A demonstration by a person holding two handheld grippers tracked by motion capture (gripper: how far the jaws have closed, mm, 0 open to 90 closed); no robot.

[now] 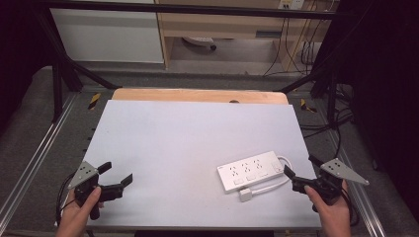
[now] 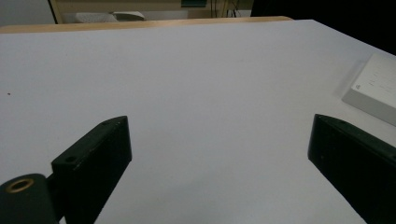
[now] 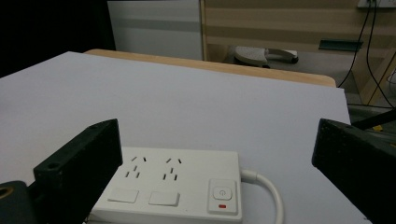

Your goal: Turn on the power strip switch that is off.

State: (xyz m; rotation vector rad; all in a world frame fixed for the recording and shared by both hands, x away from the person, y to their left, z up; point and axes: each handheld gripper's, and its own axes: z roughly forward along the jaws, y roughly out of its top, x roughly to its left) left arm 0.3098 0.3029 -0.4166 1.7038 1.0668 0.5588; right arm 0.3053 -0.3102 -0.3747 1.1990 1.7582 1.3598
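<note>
High view: a pale grey rectangular surface (image 1: 188, 148) with a strip of light wood along its far edge. Lying flat on the near right part of the surface is a white plastic rectangular power strip (image 1: 251, 171), set at a slight diagonal, its socket face upward. A white cable (image 1: 269, 186) leaves the strip's right end, loops round its near side and ends in a white plug (image 1: 245, 194) resting on the surface just in front of the strip.

The right tool (image 1: 300, 173), black with a grey three-cornered plate on top, is held in the person's right hand (image 1: 330, 207) at the near right edge of the surface. Its jaws stand released, wide apart and grasping nothing, pointing toward the right end of the power strip; the nearer jaw tip lies just beside that end, though contact cannot be judged. Right gripper view: the power strip (image 3: 175, 189) sits low between the two spread jaws, showing socket holes, two blank rectangular buttons and a switch with a small red mark, with the cable (image 3: 271, 196) curving off to the right.

The left tool (image 1: 116, 177), of the same build, is held in the left hand (image 1: 79, 215) at the near left corner, well apart from the power strip. Its jaws are likewise released and empty above bare surface. Left gripper view: one corner of the power strip (image 2: 373, 91) appears at the right edge.
</note>
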